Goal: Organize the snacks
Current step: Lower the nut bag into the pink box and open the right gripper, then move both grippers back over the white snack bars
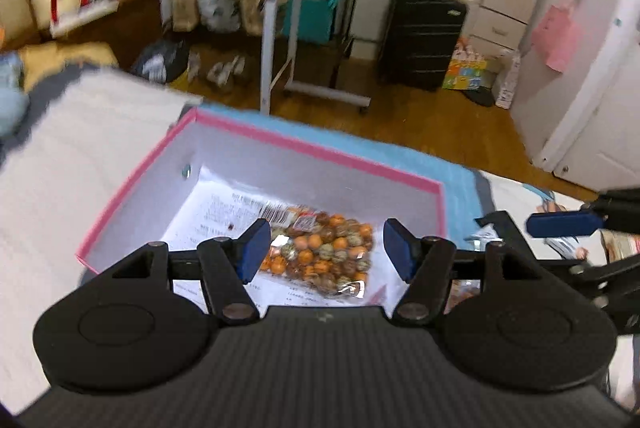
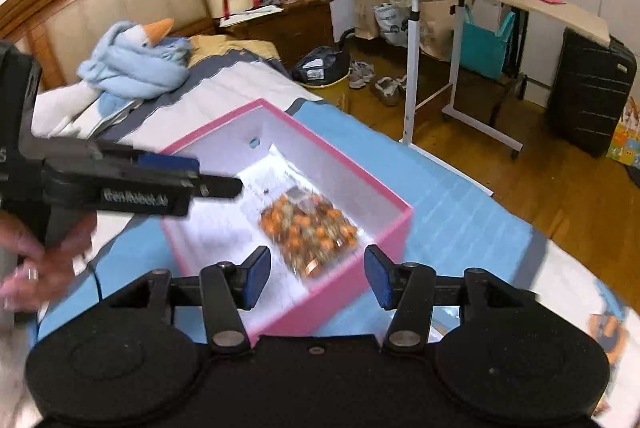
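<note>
Orange snack bag [image 1: 320,252] boxed, below parted tongs [image 1: 326,248]

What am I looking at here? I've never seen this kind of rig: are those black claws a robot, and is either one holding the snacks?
No robot: a person holds a two-finger gripper in each hand, and a fisheye camera on each looks forward along its fingers. One picture is from the left gripper, the other from the right gripper. In the right view you also see the left gripper from the side, with the person's hand on its handle.

On the bed, on a blue cloth, stands a pink box with a white inside. In it lies a clear bag of orange and brown snack balls.

Both grippers stand open above the box, with nothing between the blue pads. Neither holds anything; the bag rests in the box.
</note>
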`<state>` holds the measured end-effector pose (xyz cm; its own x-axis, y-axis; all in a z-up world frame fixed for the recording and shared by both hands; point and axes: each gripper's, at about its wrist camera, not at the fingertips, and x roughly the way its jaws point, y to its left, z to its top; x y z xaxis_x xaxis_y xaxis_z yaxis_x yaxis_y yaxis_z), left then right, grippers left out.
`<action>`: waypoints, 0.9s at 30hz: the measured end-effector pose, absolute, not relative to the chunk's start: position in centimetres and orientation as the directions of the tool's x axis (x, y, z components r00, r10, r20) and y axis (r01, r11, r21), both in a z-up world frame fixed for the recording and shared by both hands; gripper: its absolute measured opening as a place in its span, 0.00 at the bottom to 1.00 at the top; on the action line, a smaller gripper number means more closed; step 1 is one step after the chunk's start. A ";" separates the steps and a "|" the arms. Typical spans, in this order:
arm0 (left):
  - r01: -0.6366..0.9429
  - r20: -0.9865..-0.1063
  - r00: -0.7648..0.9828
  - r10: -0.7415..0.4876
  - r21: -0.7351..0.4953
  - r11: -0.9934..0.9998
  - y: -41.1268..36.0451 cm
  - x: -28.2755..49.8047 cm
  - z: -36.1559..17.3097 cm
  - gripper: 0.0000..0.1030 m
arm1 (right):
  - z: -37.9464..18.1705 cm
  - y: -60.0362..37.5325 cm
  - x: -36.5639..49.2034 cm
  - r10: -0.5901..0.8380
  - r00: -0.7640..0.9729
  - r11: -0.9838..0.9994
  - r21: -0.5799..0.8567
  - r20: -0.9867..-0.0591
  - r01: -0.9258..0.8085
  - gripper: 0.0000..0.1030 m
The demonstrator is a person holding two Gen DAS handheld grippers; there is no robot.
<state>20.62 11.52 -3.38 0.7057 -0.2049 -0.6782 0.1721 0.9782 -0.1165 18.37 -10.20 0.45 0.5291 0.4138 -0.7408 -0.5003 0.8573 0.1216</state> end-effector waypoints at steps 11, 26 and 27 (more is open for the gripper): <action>0.337 -0.681 0.685 -0.260 -0.021 0.941 3.0 13.4 2.5 0.66 | 6.2 -18.4 10.5 0.376 0.579 0.860 0.041 -0.723 -0.508 0.58; 0.498 -0.725 0.558 -0.403 -0.096 0.862 -11.6 9.0 -1.1 0.75 | 4.0 -27.8 10.7 0.389 0.575 0.895 0.147 -0.720 -0.422 0.67; 0.494 -0.733 0.549 -0.401 -0.103 0.863 -12.3 9.2 -1.8 0.75 | 3.2 -28.2 11.1 0.388 0.567 0.900 0.165 -0.727 -0.404 0.67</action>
<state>9.18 -12.26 -1.83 0.5488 -0.4015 -0.7332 0.4943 0.8632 -0.1026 11.12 -28.18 3.21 0.5669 0.3879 -0.7267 -0.4040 0.8997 0.1651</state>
